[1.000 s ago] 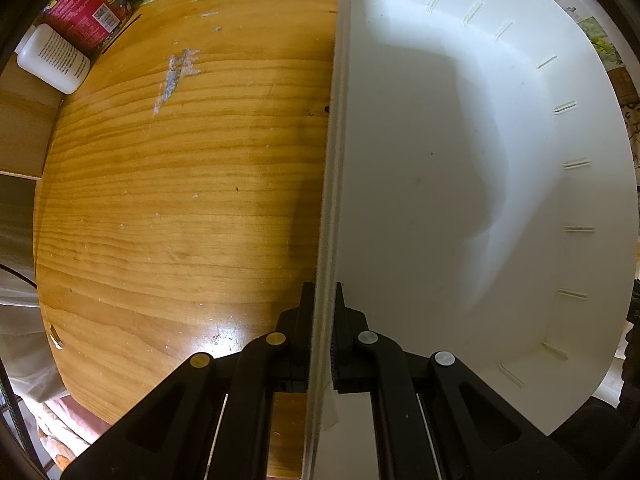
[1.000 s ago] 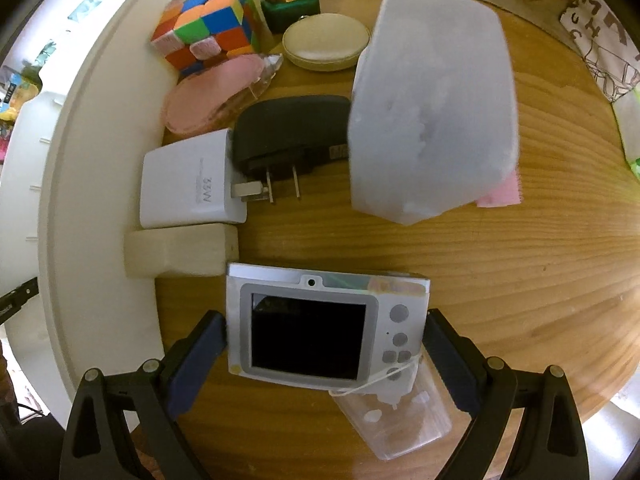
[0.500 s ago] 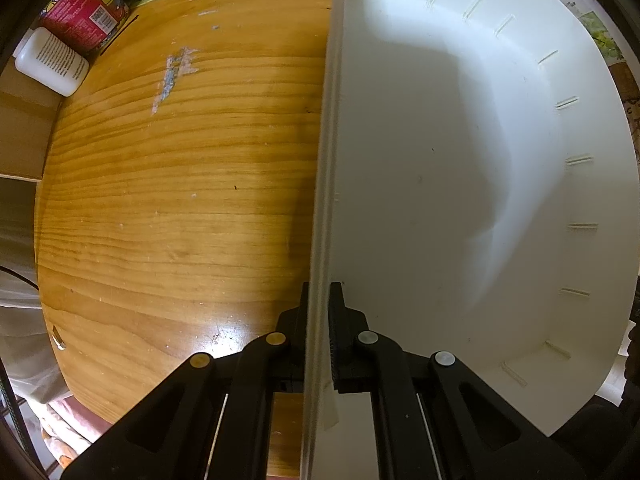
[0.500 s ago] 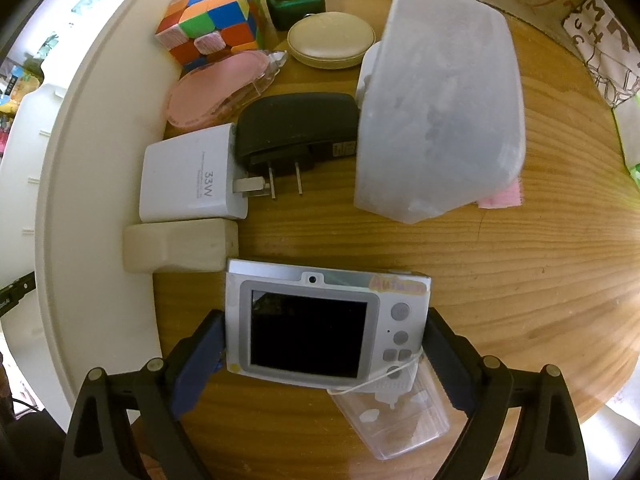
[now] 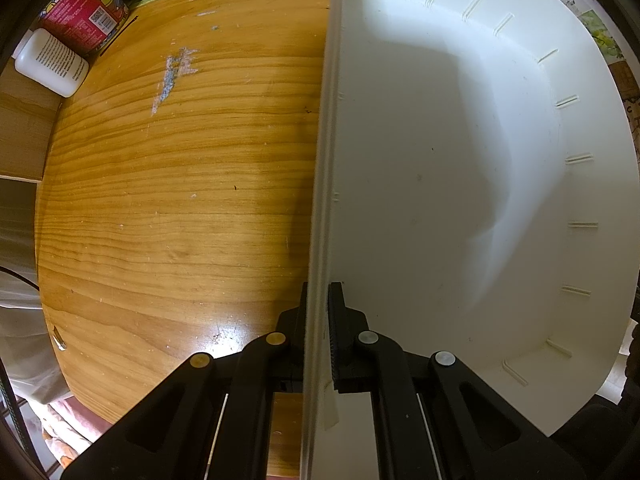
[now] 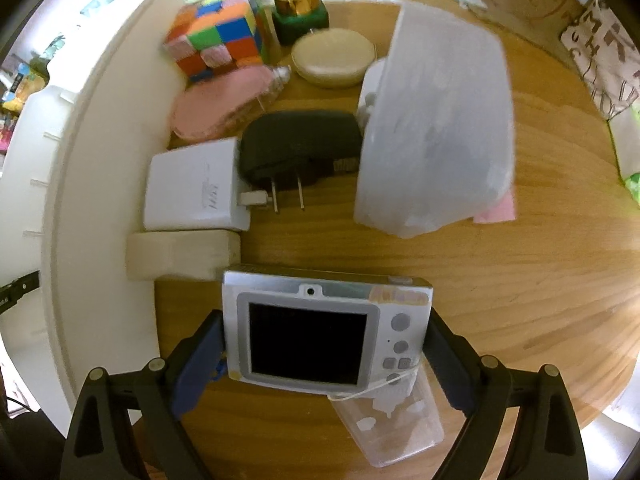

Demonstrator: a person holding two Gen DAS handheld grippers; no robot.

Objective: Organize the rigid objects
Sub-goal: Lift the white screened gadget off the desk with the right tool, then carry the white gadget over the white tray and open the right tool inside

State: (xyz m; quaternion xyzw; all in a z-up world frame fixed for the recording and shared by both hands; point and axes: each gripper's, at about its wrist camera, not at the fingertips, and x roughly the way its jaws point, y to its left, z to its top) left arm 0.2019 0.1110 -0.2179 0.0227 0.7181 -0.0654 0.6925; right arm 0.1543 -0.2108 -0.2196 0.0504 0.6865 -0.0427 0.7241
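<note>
My left gripper is shut on the rim of a white plastic bin, which stands on the wooden table and looks empty inside. The bin's wall also shows at the left of the right wrist view. My right gripper is shut on a silver compact camera, screen up, with a clear case hanging below it. Beyond it lie a white charger, a black plug adapter, a cream block, a pink case and a colour cube.
A frosted plastic box lies upside down at mid right over a pink note. A round cream compact and a green jar with gold lid stand at the back. A white bottle and red packet sit beyond the table's left edge.
The right gripper has closed on the camera and lifted it a little; the scene looks blurred from motion. The left gripper still holds the bin rim, nearly still.
</note>
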